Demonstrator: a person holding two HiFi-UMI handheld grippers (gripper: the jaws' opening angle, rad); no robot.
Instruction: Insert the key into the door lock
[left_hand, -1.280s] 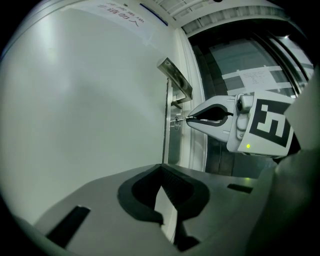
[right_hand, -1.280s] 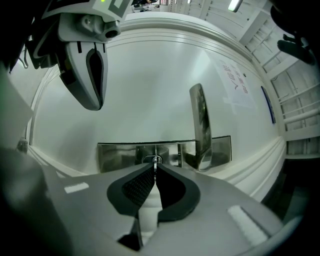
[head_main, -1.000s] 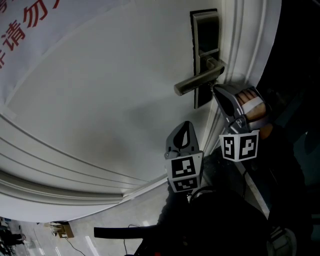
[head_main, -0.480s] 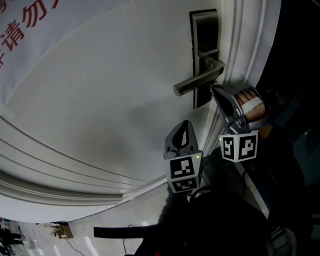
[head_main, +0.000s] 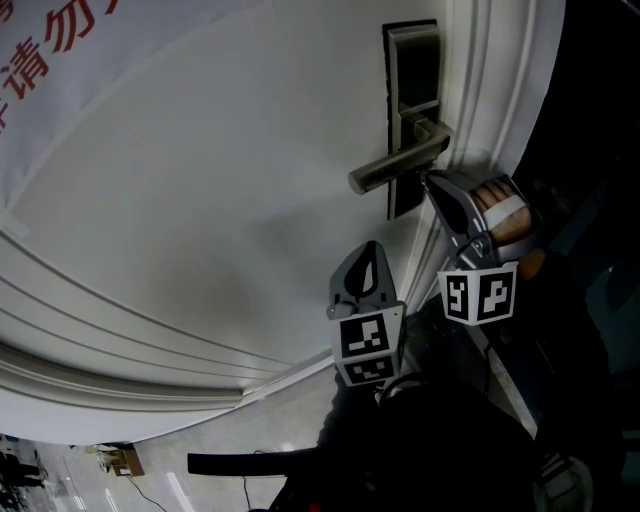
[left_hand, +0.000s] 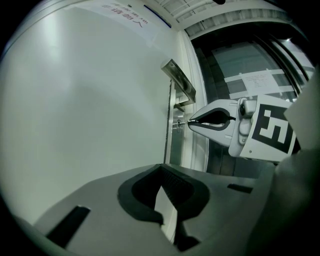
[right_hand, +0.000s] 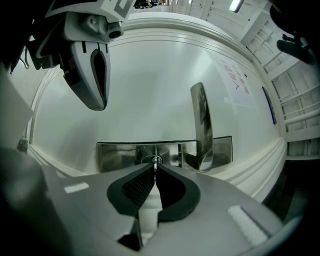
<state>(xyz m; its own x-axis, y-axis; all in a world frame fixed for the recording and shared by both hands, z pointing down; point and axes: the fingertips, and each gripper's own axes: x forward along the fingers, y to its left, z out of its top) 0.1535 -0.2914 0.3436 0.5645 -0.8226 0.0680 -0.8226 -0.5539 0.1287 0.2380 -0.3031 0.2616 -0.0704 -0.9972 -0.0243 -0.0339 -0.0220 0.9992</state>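
The right tongs are closed on the key, which shows edge-on in the right gripper view as a thin, pale metal sliver standing upright between the black ribbed pads. Only a short piece of the key sticks out past the tips, and its end sits at the round keyhole cylinder straight ahead of the tongs. How far it has gone in cannot be told. The cylinder is set in a brushed steel lock plate that runs across the view just beyond the tips. The lever handle rises from that plate a little to the right of the tongs.

From the left gripper view, the right tongs come in from the right, with the small key tip touching the cylinder under the handle.

The left tongs are pressed together at the tips and carry nothing; white door shows through the gap behind the pads. In the head view they hang below and to the left of the right tongs, near them but apart, facing the door panel under the handle.

A hand grips the right tongs behind the jaws, above their marker cube
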